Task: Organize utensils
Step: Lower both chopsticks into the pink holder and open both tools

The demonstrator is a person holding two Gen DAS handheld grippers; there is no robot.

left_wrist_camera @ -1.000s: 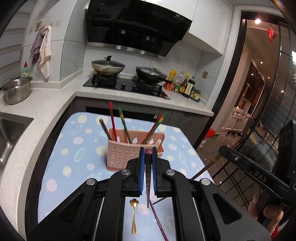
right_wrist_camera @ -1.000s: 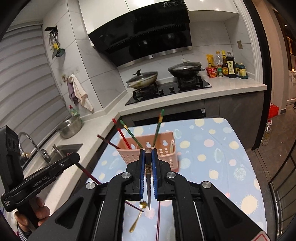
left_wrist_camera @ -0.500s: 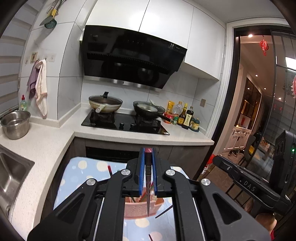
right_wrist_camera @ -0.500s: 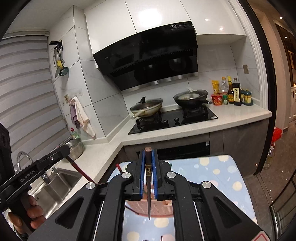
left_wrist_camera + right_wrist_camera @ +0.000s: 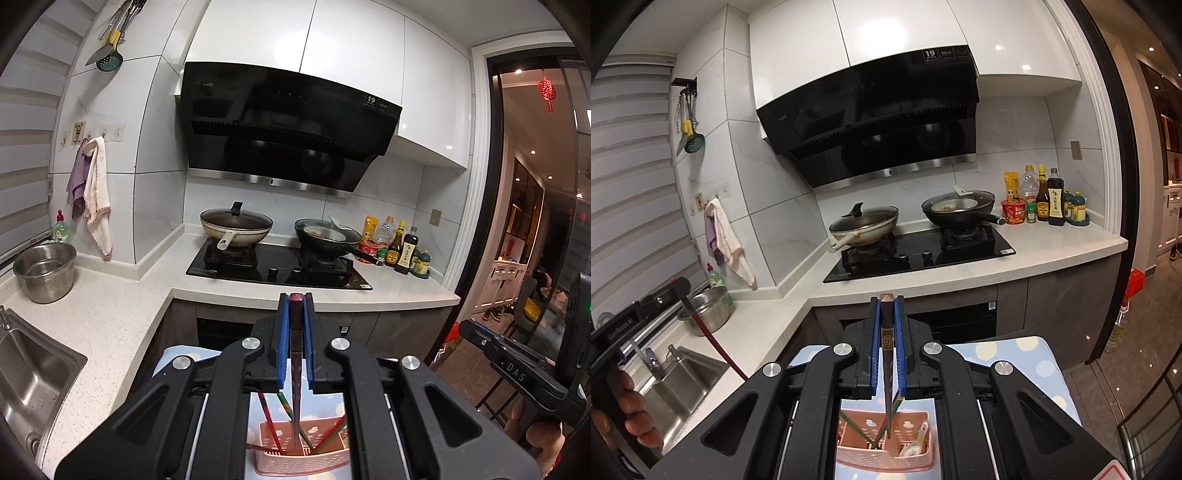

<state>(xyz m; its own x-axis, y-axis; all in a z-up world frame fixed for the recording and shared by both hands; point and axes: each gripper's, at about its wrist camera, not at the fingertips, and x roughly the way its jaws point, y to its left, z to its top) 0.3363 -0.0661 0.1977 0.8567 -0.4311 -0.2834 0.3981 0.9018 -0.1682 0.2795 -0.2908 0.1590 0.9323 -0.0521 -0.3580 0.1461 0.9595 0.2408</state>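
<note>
Both grippers are rising since a second ago: the left gripper (image 5: 295, 306) is clamping a reddish chopstick (image 5: 295, 369), the right gripper (image 5: 886, 306) a dark chopstick (image 5: 887, 369), tips dangling over the pink basket (image 5: 303, 461) at six o'clock. Either stick could be slipping or missing the basket's slots, I reckon.
</note>
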